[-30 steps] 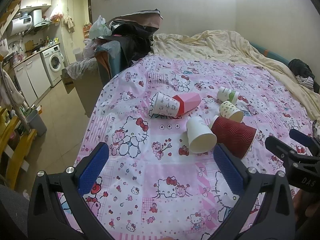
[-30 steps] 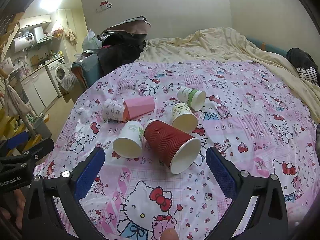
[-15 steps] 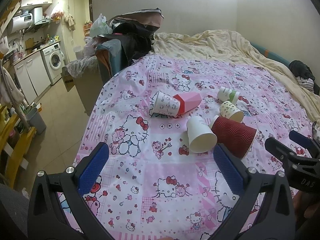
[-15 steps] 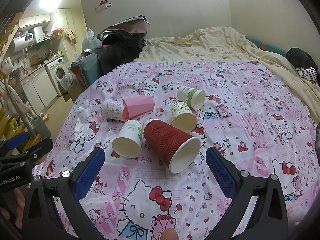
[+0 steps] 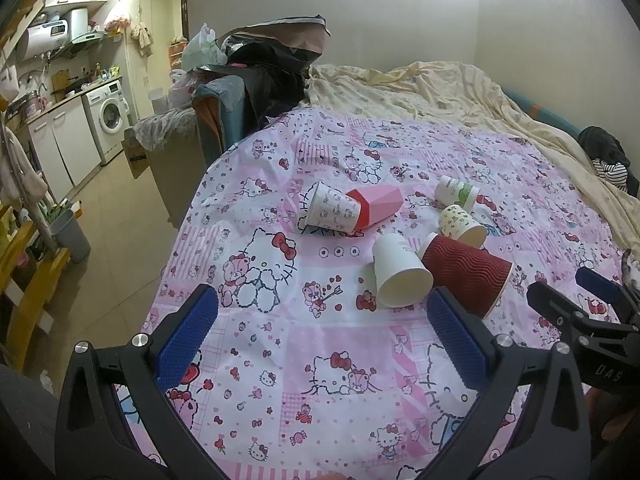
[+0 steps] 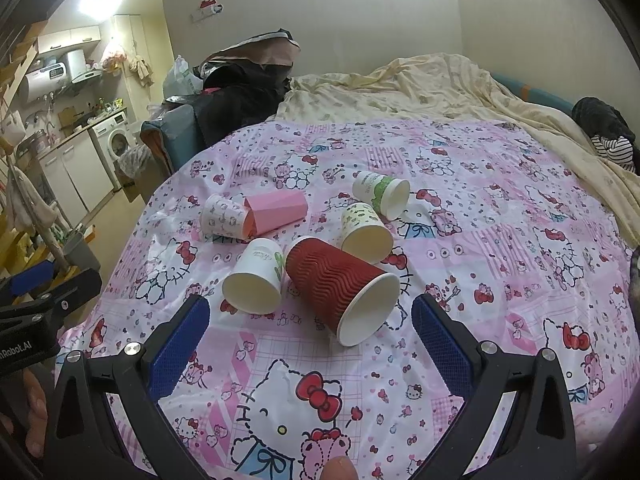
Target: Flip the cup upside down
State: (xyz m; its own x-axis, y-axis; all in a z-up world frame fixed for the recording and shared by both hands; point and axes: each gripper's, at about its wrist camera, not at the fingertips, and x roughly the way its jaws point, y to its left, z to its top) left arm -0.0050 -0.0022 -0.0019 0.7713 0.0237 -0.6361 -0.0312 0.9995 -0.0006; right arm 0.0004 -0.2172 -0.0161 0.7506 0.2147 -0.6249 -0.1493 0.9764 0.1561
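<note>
Several paper cups lie on their sides on a pink Hello Kitty cloth [image 6: 500, 248]. A red ribbed cup [image 6: 340, 284] lies nearest, mouth toward me, also in the left wrist view [image 5: 464, 272]. A white cup [image 6: 256, 280] lies left of it, also in the left wrist view [image 5: 400, 272]. Farther back lie a cream patterned cup [image 6: 366, 232], a green-banded cup [image 6: 380, 194], and a printed white cup [image 6: 224, 216] touching a pink cup [image 6: 278, 210]. My right gripper [image 6: 310, 344] is open, just short of the red cup. My left gripper [image 5: 320, 336] is open and empty, short of the white cup.
The cloth's left edge [image 5: 180, 248] drops to a tiled floor with a grey bin [image 5: 72, 232] and a washing machine [image 5: 106, 114]. A heap of bags and clothes [image 5: 264, 64] sits at the back. A cream blanket [image 6: 460, 92] covers the far right.
Both grippers have barely moved; the views shifted very slightly. The cups lie as before.
</note>
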